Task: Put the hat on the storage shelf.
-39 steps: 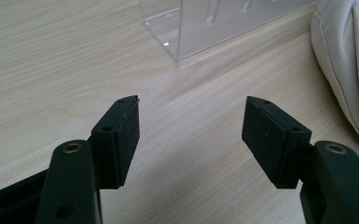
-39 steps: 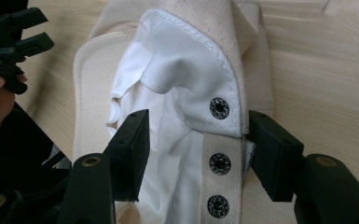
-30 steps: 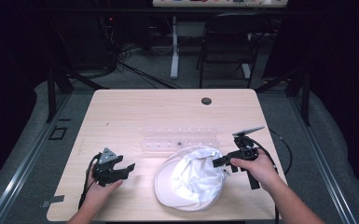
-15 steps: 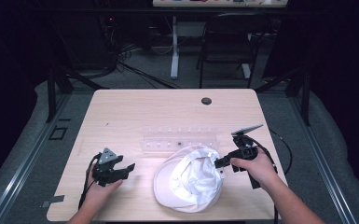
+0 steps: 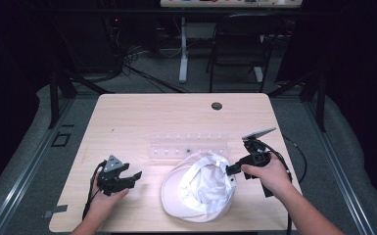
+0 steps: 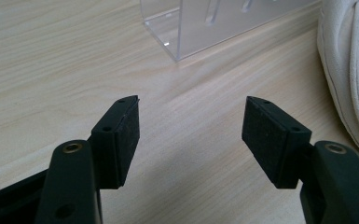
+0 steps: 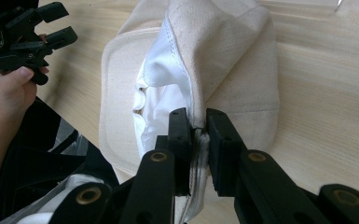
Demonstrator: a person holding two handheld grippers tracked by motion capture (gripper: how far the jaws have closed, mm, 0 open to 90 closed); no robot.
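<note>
White cap (image 5: 198, 188) lies upside down on the table (image 5: 142, 117), lower middle of the high view, lining up, brim toward the bottom of the frame. Just above it sits a clear plastic rack (image 5: 188, 147), close to the cap's rim.

Right gripper (image 5: 231, 170) is at the cap's right edge. In the right gripper view its jaws have just closed and are pinched narrow on the cap's seamed rim (image 7: 196, 126), fabric squeezed between the pads, cloth pulled up into a ridge above them. Left gripper (image 5: 136, 177) rests lower left on the table, well apart from the cap; in the left gripper view its jaws stand wide with nothing between, bare wood under them, cap edge (image 6: 349, 70) at far right of that frame.

Step in hand, as I read it: grab the cap by the rim to lift or turn it. To do it well: keep the pinch firm, since thin cloth could slip out. Lift slowly so the loose lining doesn't drag. Move away from the rack so as not to knock it. The left gripper could come in and take the opposite rim if the cap sags.
</note>
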